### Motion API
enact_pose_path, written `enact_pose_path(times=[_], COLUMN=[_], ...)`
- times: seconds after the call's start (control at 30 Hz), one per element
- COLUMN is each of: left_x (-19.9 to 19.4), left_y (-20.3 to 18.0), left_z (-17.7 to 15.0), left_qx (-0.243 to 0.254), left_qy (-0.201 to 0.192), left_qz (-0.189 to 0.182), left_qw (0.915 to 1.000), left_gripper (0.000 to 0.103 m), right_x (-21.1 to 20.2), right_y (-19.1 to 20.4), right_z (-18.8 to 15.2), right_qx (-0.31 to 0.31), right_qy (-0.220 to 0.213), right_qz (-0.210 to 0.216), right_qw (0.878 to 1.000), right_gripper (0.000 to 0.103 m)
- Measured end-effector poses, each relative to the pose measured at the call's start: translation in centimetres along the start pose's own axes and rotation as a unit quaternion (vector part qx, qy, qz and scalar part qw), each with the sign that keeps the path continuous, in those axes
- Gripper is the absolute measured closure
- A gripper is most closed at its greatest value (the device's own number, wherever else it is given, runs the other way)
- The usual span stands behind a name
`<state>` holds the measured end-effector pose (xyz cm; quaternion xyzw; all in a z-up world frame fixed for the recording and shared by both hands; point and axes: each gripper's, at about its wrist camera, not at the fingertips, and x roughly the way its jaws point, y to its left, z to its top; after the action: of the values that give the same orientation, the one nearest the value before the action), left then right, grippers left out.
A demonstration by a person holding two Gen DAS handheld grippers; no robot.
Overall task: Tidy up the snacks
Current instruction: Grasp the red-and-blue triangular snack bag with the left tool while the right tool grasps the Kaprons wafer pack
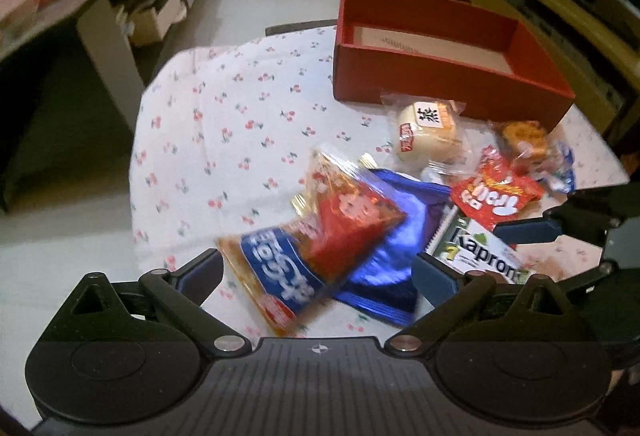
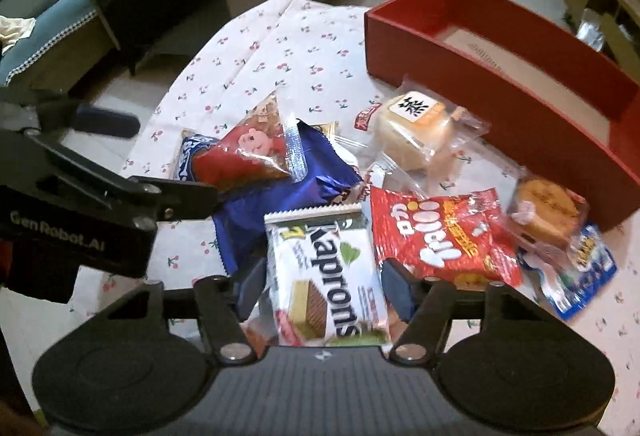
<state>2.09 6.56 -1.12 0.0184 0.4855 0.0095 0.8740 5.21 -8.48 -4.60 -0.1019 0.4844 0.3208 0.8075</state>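
Right gripper (image 2: 320, 282) straddles the Kaprons wafer pack (image 2: 326, 276) (pads not pressing) — bare cloth (image 2: 280, 48) at eleven o'clock; left gripper (image 1: 316, 276) spread open.

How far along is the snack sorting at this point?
Barely started. Done: nothing; the red box holds only a paper sheet. In hand: the right claw straddles the Kaprons wafer pack, though contact isn't clear; the left claw is open above the orange-and-blue packet. Left: all the snacks on the cherry-print cloth, including the Trolli bag.
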Motion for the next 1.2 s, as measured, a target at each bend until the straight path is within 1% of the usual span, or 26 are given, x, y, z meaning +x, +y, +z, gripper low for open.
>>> enact_pose_path(times=[0.07,0.17,0.2,0.27,0.33,0.43,0.47,0.5,0.57,0.6,0.63,0.67,0.77,0.87,0.9,0.97,1.07,1.13,1.2], left_x=[0.2,1.0,1.5,2.4,3.1,3.8,4.1,4.4,5.2,5.7,6.0,6.3,6.8,7.0,6.9,6.5,5.9,5.6,5.5], left_y=[0.3,1.0,1.0,0.6,0.4,-0.1,-0.3,-0.6,-0.9,-0.8,-0.5,-0.1,1.0,1.2,1.1,0.7,0.2,-0.1,-0.4], left_z=[0.5,1.4,1.7,2.1,2.3,2.5,2.5,2.5,2.6,2.6,2.7,2.8,2.7,1.9,1.9,2.0,2.0,1.7,1.4], left_qx=[0.006,0.012,0.02,0.055,0.096,0.14,0.157,0.173,0.194,0.201,0.2,0.19,0.153,0.138,0.138,0.14,0.146,0.145,0.146], left_qy=[0.002,0.013,0.02,0.028,0.034,0.042,0.043,0.044,0.053,0.058,0.064,0.071,0.093,0.105,0.104,0.099,0.094,0.092,0.091], left_qz=[-0.001,-0.018,-0.021,-0.016,-0.008,-0.022,-0.025,-0.028,-0.043,-0.049,-0.056,-0.066,-0.085,-0.099,-0.1,-0.106,-0.109,-0.109,-0.105], left_qw=[1.0,0.9997,0.9994,0.9979,0.9947,0.9891,0.9863,0.9836,0.9786,0.9767,0.9761,0.977,0.9801,0.9799,0.9799,0.9795,0.9787,0.9792,0.9794], left_gripper=[0.001,0.001,0.001,0.001,0.001,0.001,0.001,0.001,0.0,0.0,0.0,0.0,0.001,0.002,0.003,0.013,0.022,0.025,0.023], right_x=[0.6,0.8,0.7,0.8,1.0,1.2,1.4,1.5,1.7,1.7,1.6,1.6,1.2,0.5,0.2,-0.4,-1.0,-1.4,-1.7], right_y=[-0.6,-0.8,-0.7,-0.8,-0.9,-0.7,-0.7,-0.7,-0.6,-0.5,-0.5,-0.5,-0.6,-0.5,-0.5,-0.7,-1.1,-1.3,-1.5], right_z=[0.1,0.2,0.2,0.2,0.5,0.7,0.7,0.7,0.9,0.9,0.8,0.8,0.6,0.3,0.2,0.0,-0.6,-1.2,-1.7], right_qx=[0.015,0.015,0.014,0.017,0.019,0.014,0.014,0.011,0.008,0.006,0.003,0.001,0.006,0.006,0.007,0.014,0.03,0.038,0.044], right_qy=[0.012,0.016,0.016,0.019,0.024,0.025,0.028,0.029,0.026,0.024,0.022,0.021,0.018,0.012,0.007,0.0,-0.005,-0.005,-0.006], right_qz=[0.013,0.016,0.016,0.019,0.021,0.021,0.025,0.028,0.026,0.023,0.016,0.01,0.011,0.008,0.006,0.006,0.002,-0.002,-0.004], right_qw=[1.0,1.0,1.0,1.0,0.999,0.999,0.999,0.999,0.999,0.999,1.0,1.0,1.0,1.0,1.0,1.0,1.0,0.999,0.999], right_gripper=[0.027,0.027,0.027,0.027,0.026,0.024,0.02,0.018,0.018,0.02,0.026,0.03,0.031,0.031,0.031,0.031,0.031,0.031,0.031])
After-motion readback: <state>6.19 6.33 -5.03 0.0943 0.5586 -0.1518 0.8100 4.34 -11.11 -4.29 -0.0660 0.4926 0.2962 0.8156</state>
